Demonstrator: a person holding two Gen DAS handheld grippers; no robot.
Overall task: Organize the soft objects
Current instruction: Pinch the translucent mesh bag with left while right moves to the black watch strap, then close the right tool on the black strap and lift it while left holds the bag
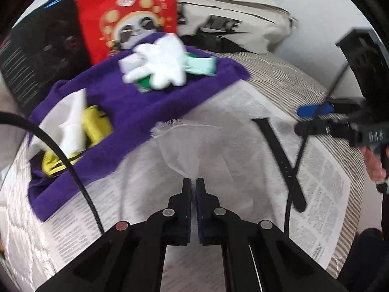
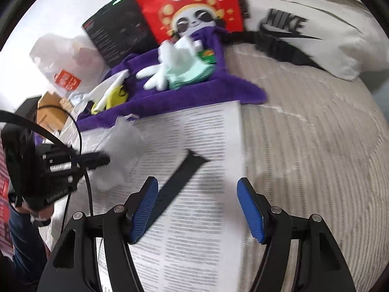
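Observation:
My left gripper is shut on a thin white mesh cloth and holds it over the printed paper sheet. The right wrist view shows that cloth bunched at the left gripper's tips. My right gripper is open and empty above the sheet, with a black watch strap between its fingers. A purple towel lies behind, carrying a white glove, a mint cloth and a yellow item.
A red panda-print bag and a black box stand behind the towel. A white Nike bag lies at the back right. The striped bed cover spreads to the right. A white plastic bag sits at the left.

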